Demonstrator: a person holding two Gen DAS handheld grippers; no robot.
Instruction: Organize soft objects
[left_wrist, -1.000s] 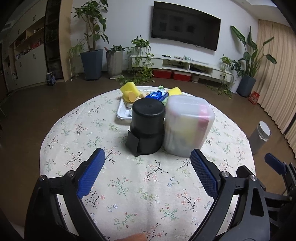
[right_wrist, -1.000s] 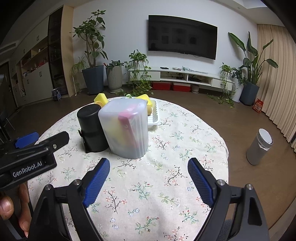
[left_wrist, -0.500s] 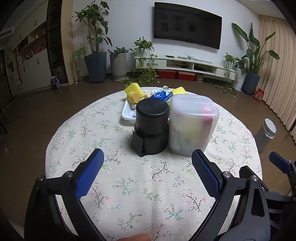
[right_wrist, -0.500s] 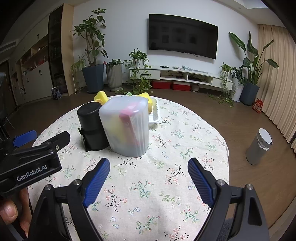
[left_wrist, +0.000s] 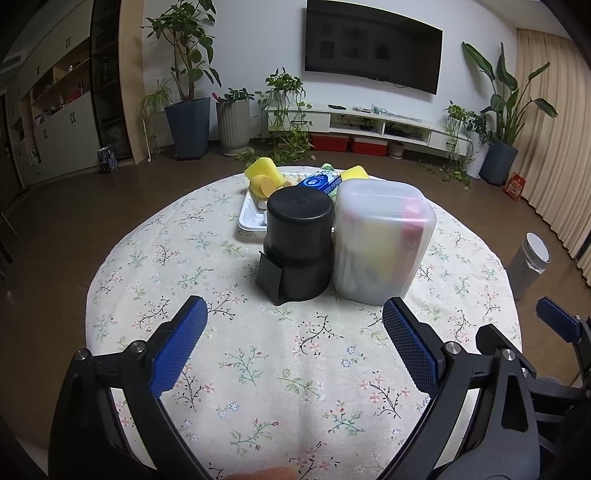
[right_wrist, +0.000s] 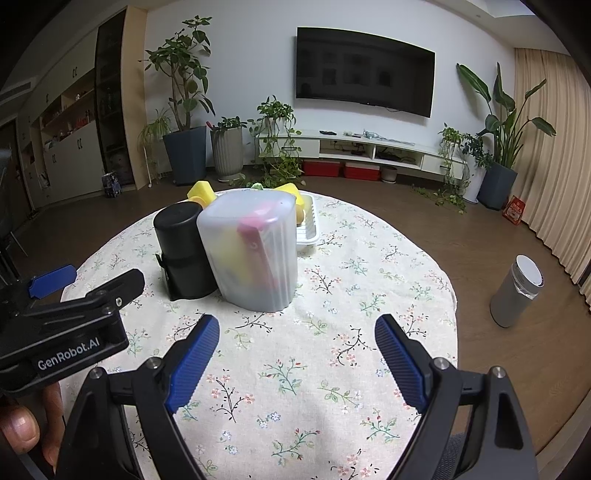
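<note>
1. Left gripper (left_wrist: 294, 325): fingers spread wide, nothing between them, hovering over the floral cloth at the near edge of the bench (left_wrist: 258, 369).
2. Right gripper (right_wrist: 295, 338): fingers also wide apart and empty, same height above the cloth; the left tool sits just to its left in this view.
3. Straight ahead of both sets of fingers, mid-bench: translucent container (left_wrist: 382, 240) standing upright, long axis vertical, with yellow and pink soft pieces showing through its wall. Touching or just beside it on its left, a black cylinder (left_wrist: 297, 247), also upright.
4. Behind those two: white tray (left_wrist: 249, 218) holding loose yellow sponges (left_wrist: 260, 173) and a blue pack (left_wrist: 319, 181); what else is in it is hidden.
5. Key relation: the container lines up dead ahead of the right fingers, the black cylinder ahead of the left. Tray items lie beyond both, blocked by the upright pair, so any reach goes over or around.
6. Stage unclear: some soft pieces are in the container, some on the tray; fits mid-sorting or a reset.
</note>
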